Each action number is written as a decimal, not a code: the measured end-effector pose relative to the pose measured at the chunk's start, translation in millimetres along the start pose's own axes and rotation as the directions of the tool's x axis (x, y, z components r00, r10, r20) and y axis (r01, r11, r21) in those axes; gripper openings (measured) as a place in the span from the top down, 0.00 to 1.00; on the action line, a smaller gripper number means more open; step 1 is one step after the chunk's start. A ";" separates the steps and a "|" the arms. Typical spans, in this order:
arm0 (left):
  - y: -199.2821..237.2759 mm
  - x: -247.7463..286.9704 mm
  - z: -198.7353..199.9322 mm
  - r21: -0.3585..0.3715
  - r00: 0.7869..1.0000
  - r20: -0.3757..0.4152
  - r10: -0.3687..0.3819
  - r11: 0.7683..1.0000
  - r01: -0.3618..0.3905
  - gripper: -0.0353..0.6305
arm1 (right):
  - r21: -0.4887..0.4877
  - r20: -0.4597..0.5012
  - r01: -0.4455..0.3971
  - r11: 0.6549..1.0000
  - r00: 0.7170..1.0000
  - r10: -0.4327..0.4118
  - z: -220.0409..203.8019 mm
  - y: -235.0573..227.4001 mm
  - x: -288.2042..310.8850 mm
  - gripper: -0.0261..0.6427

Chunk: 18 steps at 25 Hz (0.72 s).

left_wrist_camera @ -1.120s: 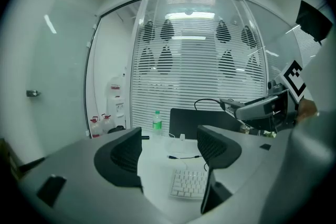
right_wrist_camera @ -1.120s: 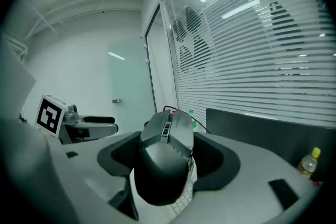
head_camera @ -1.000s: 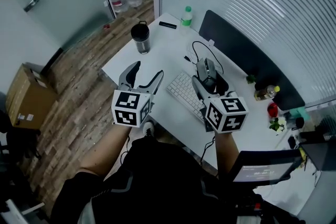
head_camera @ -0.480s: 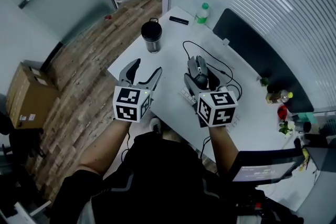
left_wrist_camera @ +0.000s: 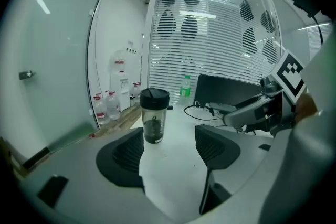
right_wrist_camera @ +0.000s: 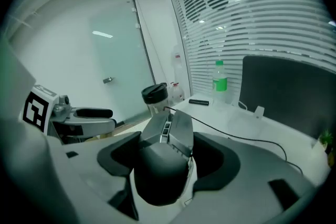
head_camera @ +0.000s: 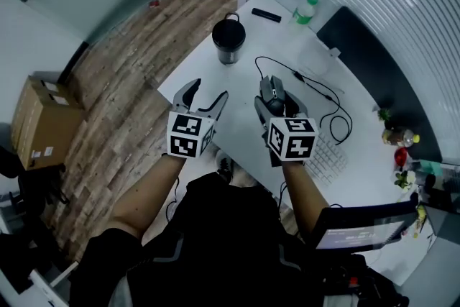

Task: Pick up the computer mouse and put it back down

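Right gripper view: right tongs (right_wrist_camera: 169,157) grasp the black angular wired computer mouse (right_wrist_camera: 160,176) by its flanks, low over the white counter (head_camera: 280,39). Judged light, rigid and smooth-shelled; its cable may drag. Left tongs (left_wrist_camera: 170,147) are spread and empty, having just narrowed slightly. The counter is hard and level. A dark lidded tumbler (head_camera: 228,36) stands near, with wood-plank floor (head_camera: 122,68) beyond.

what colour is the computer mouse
Dark grey, almost black; the mouse shows best in the right gripper view.
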<state>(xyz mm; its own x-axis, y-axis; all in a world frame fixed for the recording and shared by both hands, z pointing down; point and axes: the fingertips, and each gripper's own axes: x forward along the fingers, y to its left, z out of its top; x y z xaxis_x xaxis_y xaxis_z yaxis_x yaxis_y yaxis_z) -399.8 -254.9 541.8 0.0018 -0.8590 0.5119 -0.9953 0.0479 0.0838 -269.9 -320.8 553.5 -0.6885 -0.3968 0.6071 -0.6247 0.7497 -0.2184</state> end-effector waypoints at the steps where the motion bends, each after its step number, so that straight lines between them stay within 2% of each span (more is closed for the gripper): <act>1: 2.1 3.7 -4.6 0.002 1.000 -0.010 -0.007 1.000 0.007 0.46 | 0.008 -0.015 0.002 1.000 1.000 -0.002 -5.4 -0.1 9.2 0.51; 4: 5.2 13.4 -22.1 0.016 0.999 -0.043 -0.028 0.999 0.029 0.46 | 0.025 -0.053 0.005 1.000 0.999 -0.004 -23.5 -0.4 33.0 0.51; 14: 12.3 47.6 -86.1 -0.050 0.987 -0.154 -0.053 0.998 0.046 0.46 | 0.027 -0.173 0.030 0.999 0.985 -0.025 -84.6 -0.1 93.2 0.51; 18: 19.8 55.9 -109.9 -0.047 0.979 -0.198 -0.040 0.998 0.031 0.47 | 0.015 -0.194 0.038 0.999 0.980 -0.035 -97.4 1.1 109.2 0.51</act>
<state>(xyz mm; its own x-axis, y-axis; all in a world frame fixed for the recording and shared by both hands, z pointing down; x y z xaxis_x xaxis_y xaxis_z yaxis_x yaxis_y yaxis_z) -408.8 -246.0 666.1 0.0607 -0.7424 0.6672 -0.9892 0.0447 0.1397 -309.8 -311.7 694.0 -0.5818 -0.3124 0.7510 -0.6560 0.7261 -0.2061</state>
